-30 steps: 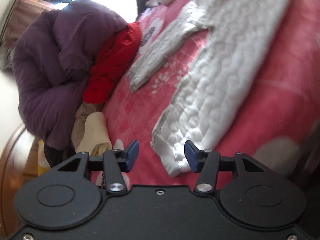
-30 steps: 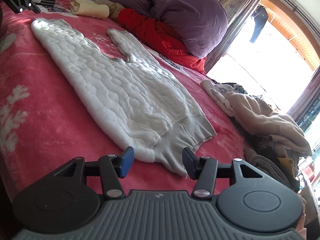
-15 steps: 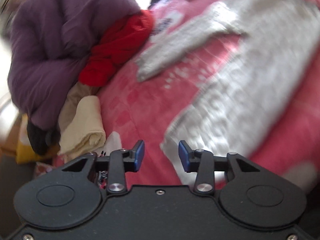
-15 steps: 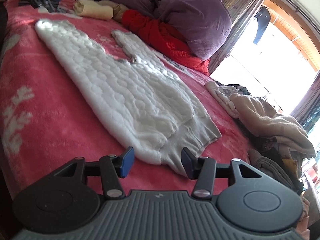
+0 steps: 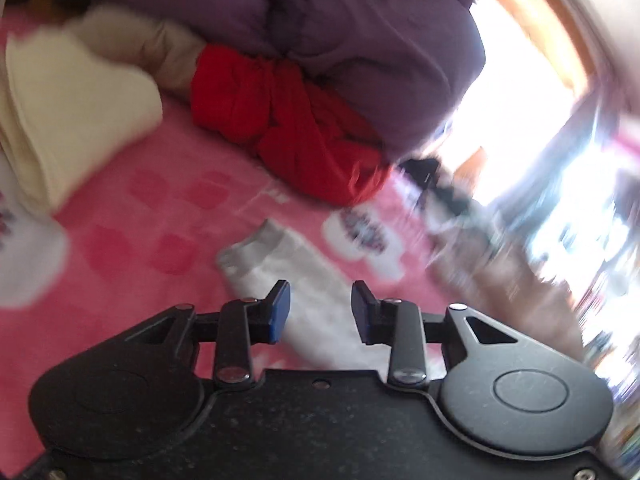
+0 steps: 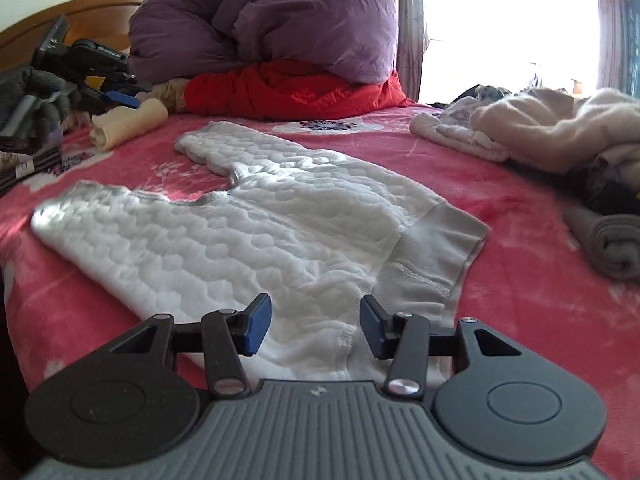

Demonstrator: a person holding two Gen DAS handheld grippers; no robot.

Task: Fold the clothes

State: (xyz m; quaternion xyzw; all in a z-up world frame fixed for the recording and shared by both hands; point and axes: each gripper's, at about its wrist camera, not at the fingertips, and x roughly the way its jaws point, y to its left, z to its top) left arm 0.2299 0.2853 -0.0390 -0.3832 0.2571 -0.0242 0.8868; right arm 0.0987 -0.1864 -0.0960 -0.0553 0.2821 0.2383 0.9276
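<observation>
White quilted trousers (image 6: pixel 256 224) lie flat on the pink bed blanket (image 6: pixel 520 248), waistband (image 6: pixel 436 248) near my right gripper, legs pointing away. My right gripper (image 6: pixel 316 326) is open, low over the waist end, with the fabric between its fingers. My left gripper (image 5: pixel 320 312) is open and empty over the far trouser leg, whose grey cuff (image 5: pixel 256 248) lies just ahead. The left gripper also shows in the right wrist view (image 6: pixel 96 76), at the far left. The left wrist view is blurred.
A purple duvet (image 6: pixel 280 16) and a red garment (image 6: pixel 292 88) are heaped at the headboard. A folded cream cloth (image 6: pixel 128 122) lies by them. A heap of beige clothes (image 6: pixel 552 128) and a rolled grey item (image 6: pixel 608 244) are at the right.
My left gripper has swung from the hem of the near leg across to the cuff of the far leg. My right gripper has turned left and moved in over the waistband.
</observation>
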